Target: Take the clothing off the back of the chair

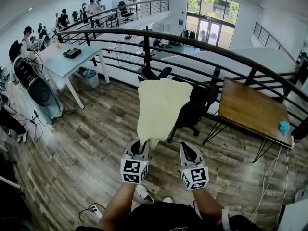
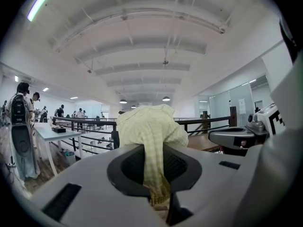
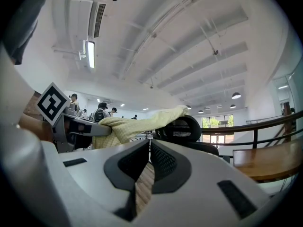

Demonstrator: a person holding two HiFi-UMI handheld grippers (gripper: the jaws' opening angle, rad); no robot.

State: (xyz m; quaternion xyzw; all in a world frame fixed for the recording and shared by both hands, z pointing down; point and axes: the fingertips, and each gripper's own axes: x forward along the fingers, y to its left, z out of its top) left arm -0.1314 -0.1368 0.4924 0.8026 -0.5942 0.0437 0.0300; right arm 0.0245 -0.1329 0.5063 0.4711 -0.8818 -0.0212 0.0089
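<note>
On a wood floor [image 1: 82, 153] before a dark railing [image 1: 202, 44], the head view shows a pale yellow garment [image 1: 161, 107] hanging over the back of a black office chair [image 1: 195, 107], with a wooden table [image 1: 250, 105] to the chair's right. The garment's lower end runs down to the left gripper [image 1: 138, 147], which has it at its tip. The right gripper [image 1: 186, 150] sits just beside the left one, clear of the cloth.

In the left gripper view, the jaws stand narrow, pinched on a gathered fold of the garment [image 2: 154, 164]. The cloth rises from between the pads and bunches up ahead of them, hiding most of the chair. The right gripper [image 2: 236, 137] shows near the right edge.

In the right gripper view, the jaws are drawn almost together with nothing between them; only the floor shows through the slit. Beyond them the garment [image 3: 142, 122] stretches from the top of the chair [image 3: 189, 126] leftward to the left gripper.
</note>
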